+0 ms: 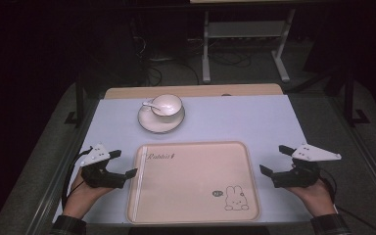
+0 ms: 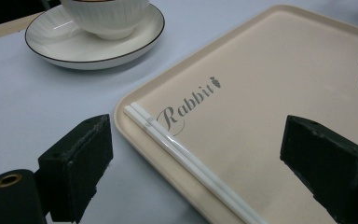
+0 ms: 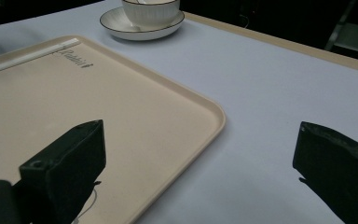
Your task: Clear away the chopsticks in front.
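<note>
A beige tray (image 1: 191, 181) printed with "Rabbit" and a bunny lies at the front middle of the table. A pair of white chopsticks (image 1: 140, 181) rests inside it along its left rim. Behind the tray, a white cup (image 1: 166, 104) with a spoon (image 1: 149, 104) in it stands on a saucer (image 1: 160, 122). My left gripper (image 1: 126, 162) hovers just left of the tray, open with nothing held; in its own view the chopsticks (image 2: 186, 158) lie ahead of its jaws. My right gripper (image 1: 271, 158) sits off the tray's right rim (image 3: 216, 112), open and empty.
The table wears a pale blue cover (image 1: 235, 117), with a wooden strip (image 1: 196, 91) along its far edge. Beyond it, on the dark floor, stand a metal frame (image 1: 245, 44) and cables. Bare cloth lies to the right of the cup and on both sides of the tray.
</note>
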Demonstrator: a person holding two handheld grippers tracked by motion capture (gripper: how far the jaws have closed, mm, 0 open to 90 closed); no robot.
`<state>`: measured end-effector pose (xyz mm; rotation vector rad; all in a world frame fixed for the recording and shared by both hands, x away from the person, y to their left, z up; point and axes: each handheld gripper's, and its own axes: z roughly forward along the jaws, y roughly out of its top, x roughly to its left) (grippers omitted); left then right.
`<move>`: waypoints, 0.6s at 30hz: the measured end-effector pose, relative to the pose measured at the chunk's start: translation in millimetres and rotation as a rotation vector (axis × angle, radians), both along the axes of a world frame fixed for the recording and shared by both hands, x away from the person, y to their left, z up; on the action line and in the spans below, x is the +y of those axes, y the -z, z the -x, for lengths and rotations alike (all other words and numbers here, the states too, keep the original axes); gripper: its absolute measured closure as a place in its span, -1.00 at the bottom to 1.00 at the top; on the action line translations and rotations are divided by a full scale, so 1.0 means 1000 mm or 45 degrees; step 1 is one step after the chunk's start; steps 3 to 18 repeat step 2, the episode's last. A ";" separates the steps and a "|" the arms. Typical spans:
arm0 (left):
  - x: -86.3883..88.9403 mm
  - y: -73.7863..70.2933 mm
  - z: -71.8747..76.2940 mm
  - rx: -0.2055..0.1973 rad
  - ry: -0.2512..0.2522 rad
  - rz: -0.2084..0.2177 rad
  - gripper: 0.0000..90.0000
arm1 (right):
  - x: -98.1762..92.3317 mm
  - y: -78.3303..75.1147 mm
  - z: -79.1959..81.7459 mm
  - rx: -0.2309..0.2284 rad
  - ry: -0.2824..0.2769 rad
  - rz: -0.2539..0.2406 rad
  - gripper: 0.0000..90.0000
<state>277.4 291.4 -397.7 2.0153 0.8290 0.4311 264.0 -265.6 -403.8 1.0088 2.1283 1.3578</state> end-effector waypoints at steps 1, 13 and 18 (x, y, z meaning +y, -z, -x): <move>0.000 0.000 0.000 -0.002 -0.002 0.001 -0.81 | 0.000 0.000 0.000 -0.001 0.001 -0.001 -0.96; 0.001 0.000 0.000 -0.004 -0.005 -0.004 -0.80 | 0.000 0.000 0.000 0.003 0.003 -0.001 -0.96; 0.001 0.000 0.000 -0.004 -0.005 -0.004 -0.80 | 0.000 0.000 0.000 0.003 0.003 -0.001 -0.96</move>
